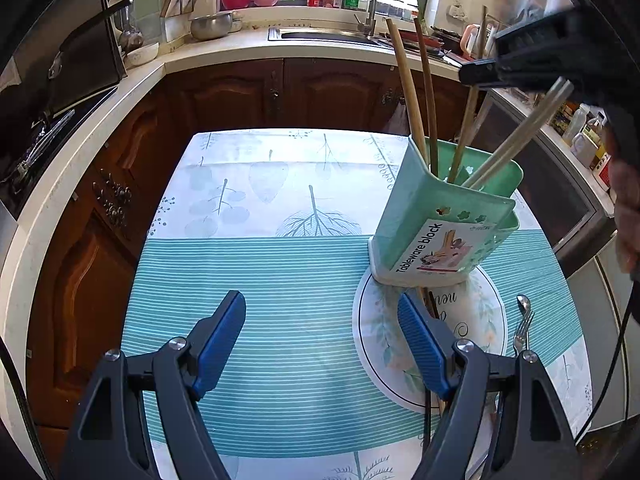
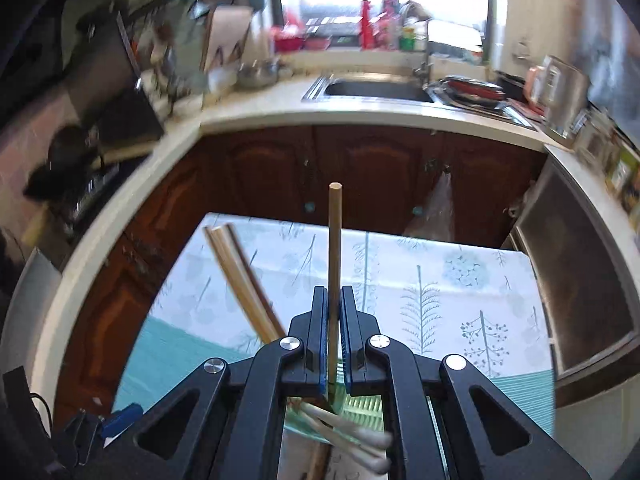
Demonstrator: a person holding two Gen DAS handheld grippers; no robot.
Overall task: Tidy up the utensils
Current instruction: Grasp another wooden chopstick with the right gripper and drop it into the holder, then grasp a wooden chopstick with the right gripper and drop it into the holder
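Your right hand-held gripper (image 2: 331, 308) was closed on one chopstick (image 2: 334, 240) above the green holder (image 1: 444, 224), where several sticks already stood. Your left hand-held gripper (image 1: 322, 344) was wide open and empty. On the tabletop (image 1: 256, 280), a fork (image 1: 523, 330) and spoon (image 1: 523, 304) remained, I think.

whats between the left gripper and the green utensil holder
In the left wrist view, a round floral placemat spans the gap from the open left gripper to the utensil holder; dark chopsticks lie on it.
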